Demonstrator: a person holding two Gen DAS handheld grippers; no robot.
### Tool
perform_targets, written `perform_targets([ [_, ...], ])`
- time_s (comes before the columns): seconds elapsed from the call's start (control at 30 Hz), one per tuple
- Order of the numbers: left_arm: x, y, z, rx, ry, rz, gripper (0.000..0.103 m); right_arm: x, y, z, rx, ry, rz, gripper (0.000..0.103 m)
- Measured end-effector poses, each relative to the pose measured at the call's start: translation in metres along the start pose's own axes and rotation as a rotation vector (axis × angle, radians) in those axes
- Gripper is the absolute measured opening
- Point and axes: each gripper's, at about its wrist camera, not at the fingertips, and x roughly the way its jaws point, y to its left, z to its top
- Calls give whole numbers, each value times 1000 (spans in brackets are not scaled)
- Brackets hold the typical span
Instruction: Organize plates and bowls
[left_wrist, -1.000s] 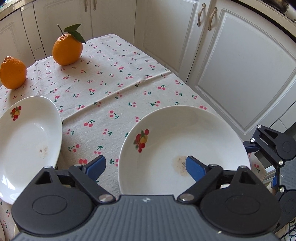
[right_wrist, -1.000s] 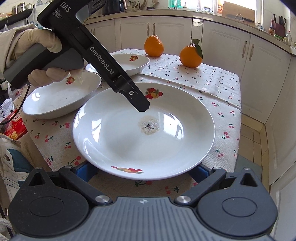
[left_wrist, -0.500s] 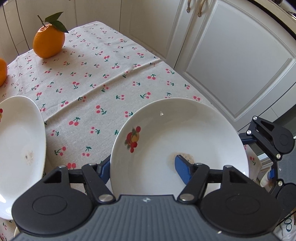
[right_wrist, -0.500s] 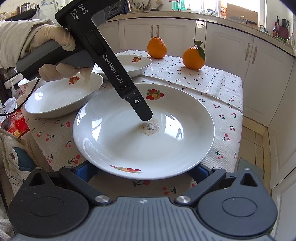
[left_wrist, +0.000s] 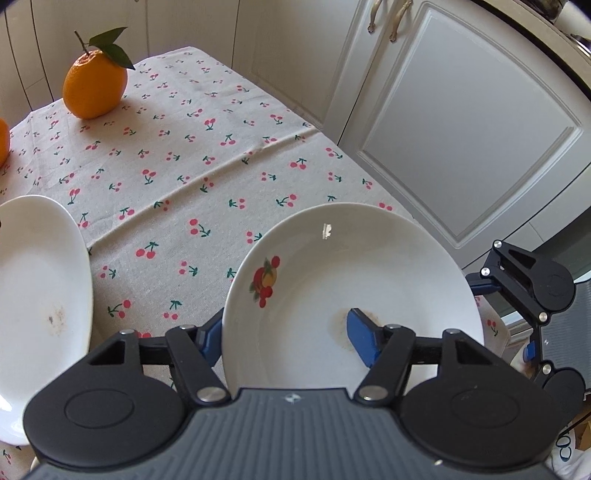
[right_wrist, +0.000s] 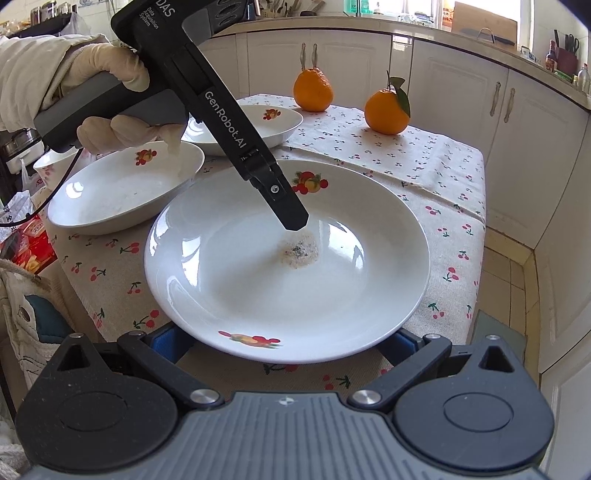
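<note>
A large white plate (left_wrist: 351, 291) with a fruit print and a stained centre sits at the table's near corner; it also shows in the right wrist view (right_wrist: 288, 273). My left gripper (left_wrist: 288, 338) straddles its rim, one blue finger under the edge, the other on the plate's inside, jaws still apart. My right gripper (right_wrist: 284, 341) is open, its blue fingers low on either side of the plate's near edge. A second white dish (left_wrist: 40, 295) lies to the left, also seen in the right wrist view (right_wrist: 125, 192). A third dish (right_wrist: 258, 125) lies behind.
Two oranges (right_wrist: 312, 90) (right_wrist: 386, 110) stand at the table's far end; the leafed one shows in the left wrist view (left_wrist: 94, 88). A cherry-print cloth (left_wrist: 184, 166) covers the table. White cabinets (left_wrist: 461, 129) stand close beside. Bags (right_wrist: 26, 236) hang at the table's left.
My left gripper has moved forward onto the large plate and its jaws have narrowed around the rim. The right gripper has stayed put.
</note>
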Motion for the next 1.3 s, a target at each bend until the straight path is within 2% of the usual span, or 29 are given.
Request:
perform_targets([
  [0.6, 9, 19, 39, -14, -66, 4, 66, 11, -33, 28, -53, -4, -40, 103],
  [0.93, 26, 30, 62, -14, -79, 3, 66, 27, -56, 36, -29, 10, -53, 103],
  [1.3, 39, 36, 69, -30, -75, -3, 66, 34, -65, 36, 15, 19, -49, 103],
])
